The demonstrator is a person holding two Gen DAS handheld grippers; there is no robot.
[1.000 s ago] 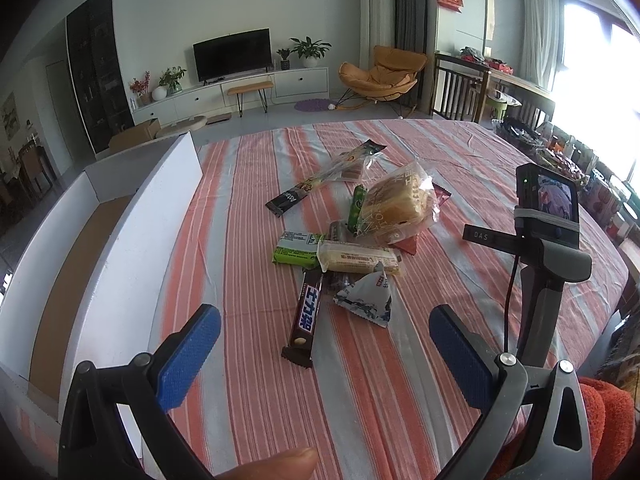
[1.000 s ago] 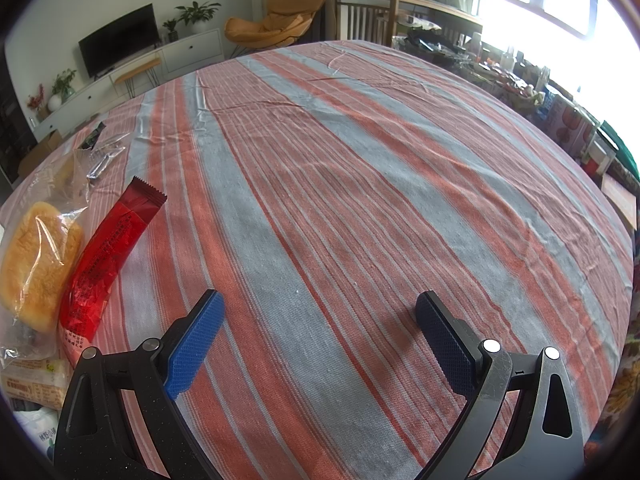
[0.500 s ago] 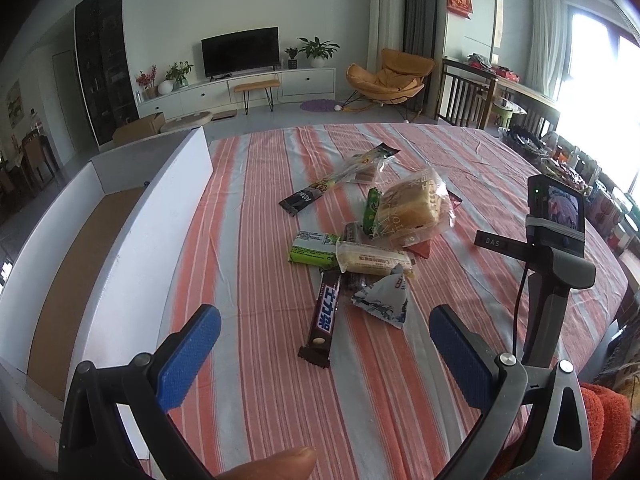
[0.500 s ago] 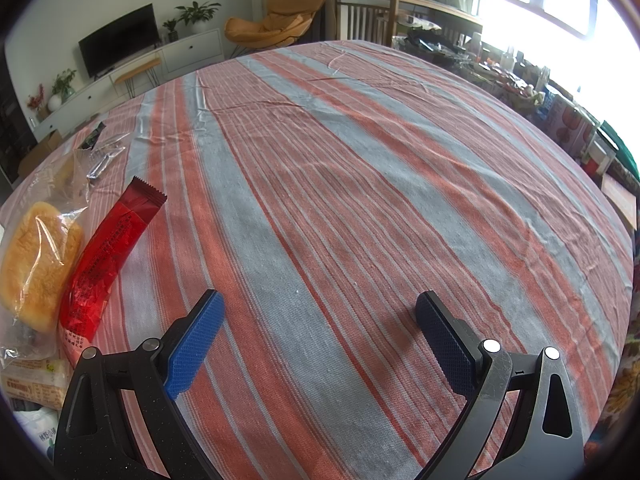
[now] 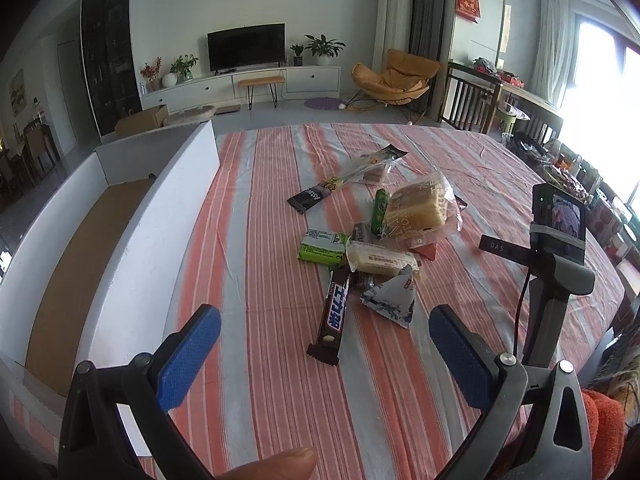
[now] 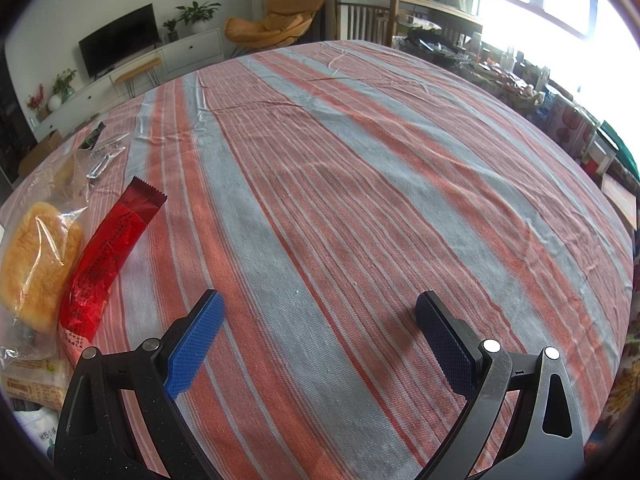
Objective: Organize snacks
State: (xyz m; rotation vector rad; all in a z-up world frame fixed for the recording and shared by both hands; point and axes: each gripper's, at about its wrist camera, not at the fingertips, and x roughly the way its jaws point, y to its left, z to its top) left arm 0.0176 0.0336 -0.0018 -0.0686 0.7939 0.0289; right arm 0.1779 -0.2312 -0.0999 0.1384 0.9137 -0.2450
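Note:
A pile of snacks lies mid-table in the left wrist view: a brown chocolate bar (image 5: 333, 318), a white triangular packet (image 5: 394, 300), a pale wrapped cake (image 5: 382, 261), a green packet (image 5: 322, 246), bagged bread (image 5: 418, 208) and a long dark-tipped packet (image 5: 344, 178). My left gripper (image 5: 324, 354) is open and empty, just short of the chocolate bar. My right gripper (image 6: 318, 338) is open and empty over bare cloth; the bread (image 6: 38, 264) and a red packet (image 6: 106, 256) lie to its left. It also shows in the left wrist view (image 5: 556, 248).
A long white open box with a brown floor (image 5: 132, 232) stands along the table's left side. The striped tablecloth (image 6: 360, 184) covers the table. Cluttered goods (image 6: 560, 112) sit past the right edge. A fingertip (image 5: 272, 464) shows at the bottom.
The left gripper has drawn back and lifted slightly, so the snacks and box sit a little farther right and lower in view. The right gripper has not moved.

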